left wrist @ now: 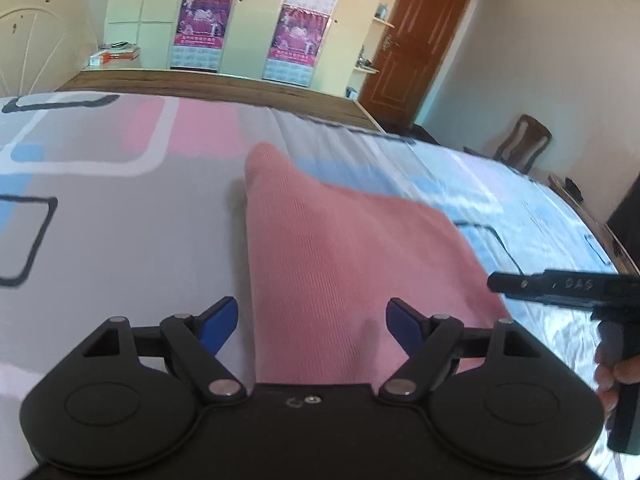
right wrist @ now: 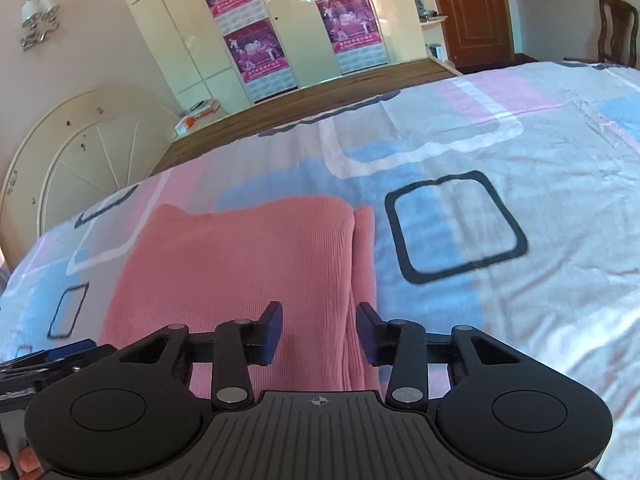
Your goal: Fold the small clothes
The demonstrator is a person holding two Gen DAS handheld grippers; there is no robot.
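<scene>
So both my grippers are over the bed right now. My left gripper (left wrist: 312, 324) has its jaws spread wide, blue fingertips (left wrist: 218, 324) well apart, nothing pinched between them. My right gripper (right wrist: 319, 332) is open too, just a narrower gap, also empty.

The pink garment (left wrist: 340, 248) lies flat on the bedsheet (left wrist: 100, 240) right under and ahead of both sets of jaws. It's a fine ribbed knit, dusty pink, already folded over on itself. From the right wrist the pink garment (right wrist: 240, 264) shows a top layer with a rounded fold running straight away from my right jaws, and a narrow strip of the lower layer peeking out just to the right of that fold. From the left wrist, its left edge runs almost straight ahead from between my jaws, ending in a rounded corner further out.

To the right of my left jaws I can see the right gripper (left wrist: 560, 286) side-on, near the garment's right edge.

Beyond the garment there's plenty of flat patterned bedsheet (right wrist: 520, 160) on every side. Past that, a wooden bed edge (left wrist: 240, 84), then a wardrobe (right wrist: 288, 32) with purple posters, a brown door (left wrist: 416, 44) and a chair (left wrist: 524, 142).
</scene>
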